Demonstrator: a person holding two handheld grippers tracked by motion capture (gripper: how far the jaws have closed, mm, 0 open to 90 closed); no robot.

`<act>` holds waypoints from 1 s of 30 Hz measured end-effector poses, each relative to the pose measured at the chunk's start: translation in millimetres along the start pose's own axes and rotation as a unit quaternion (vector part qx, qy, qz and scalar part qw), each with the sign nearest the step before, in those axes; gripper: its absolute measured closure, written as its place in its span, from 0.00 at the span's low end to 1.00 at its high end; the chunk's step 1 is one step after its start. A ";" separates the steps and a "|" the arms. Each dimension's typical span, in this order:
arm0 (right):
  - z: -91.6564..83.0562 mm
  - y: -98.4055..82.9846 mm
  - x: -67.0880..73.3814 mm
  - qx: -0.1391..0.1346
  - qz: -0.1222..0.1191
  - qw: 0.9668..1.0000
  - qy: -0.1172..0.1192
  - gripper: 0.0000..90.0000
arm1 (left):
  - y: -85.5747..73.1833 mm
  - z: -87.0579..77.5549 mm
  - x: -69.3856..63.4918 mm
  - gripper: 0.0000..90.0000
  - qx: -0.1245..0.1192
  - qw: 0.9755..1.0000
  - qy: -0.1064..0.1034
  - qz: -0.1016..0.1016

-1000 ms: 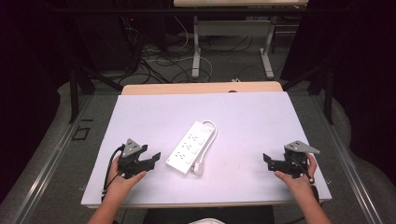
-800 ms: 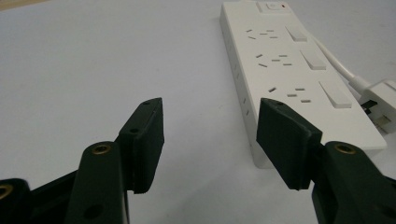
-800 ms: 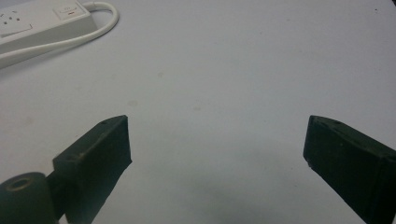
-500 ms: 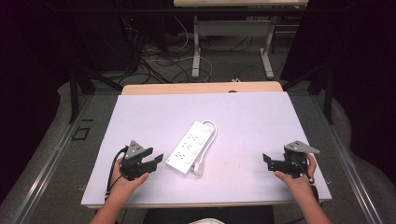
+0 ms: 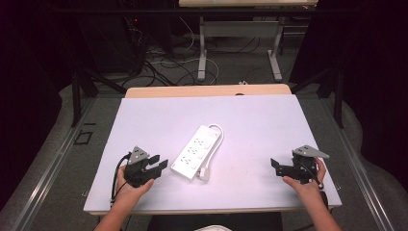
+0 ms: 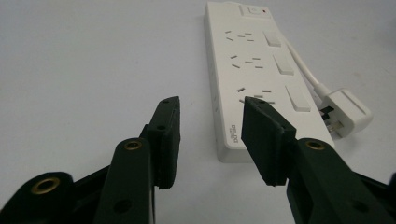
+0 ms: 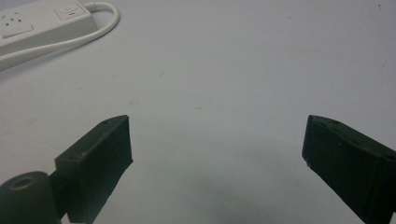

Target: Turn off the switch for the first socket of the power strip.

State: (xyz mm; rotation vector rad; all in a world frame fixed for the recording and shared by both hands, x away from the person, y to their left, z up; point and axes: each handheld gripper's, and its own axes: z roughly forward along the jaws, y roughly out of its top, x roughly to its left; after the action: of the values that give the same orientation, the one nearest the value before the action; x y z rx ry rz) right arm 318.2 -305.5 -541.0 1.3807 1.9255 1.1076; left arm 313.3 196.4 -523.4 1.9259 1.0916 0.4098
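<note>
a white power strip (image 5: 196, 151) lies flat near the middle of a pale lilac table top (image 5: 260, 125), set on a diagonal, its long axis running from near left to far right in the high view. its upper face carries three rows of socket slots, each row paired with a rectangular rocker switch (image 6: 284, 63) along one edge. at the far end sits a master switch with a small red mark (image 6: 254, 10). small dark lettering is printed at the near corner of the face, too small to read. a white cable (image 5: 219, 132) leaves the far end, loops back along the strip's side, and ends in a white plug (image 5: 205, 173) lying on the table just beside the strip's near end.

the left gripper (image 5: 156, 166), held in the left hand (image 5: 129, 185), rests at the near left of the table, pointing at the strip's near end; its jaws stand moderately apart with nothing between them, just short of the strip. the right gripper (image 5: 275, 164), held in the right hand (image 5: 304, 185), sits at the near right, well apart from the strip; its jaws are spread wide over bare table.
</note>
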 end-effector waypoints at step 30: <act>1.0 -0.2 -0.7 0.007 0.002 1.000 0.003 0.12 | 0.9 7.2 -8.3 1.00 0.044 0.998 0.021 -0.030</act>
State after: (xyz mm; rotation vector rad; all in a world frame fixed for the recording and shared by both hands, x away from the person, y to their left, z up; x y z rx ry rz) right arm 319.2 -305.9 -541.7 1.3899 1.9391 1.1047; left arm 313.6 185.6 -525.8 1.9631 1.2100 0.3761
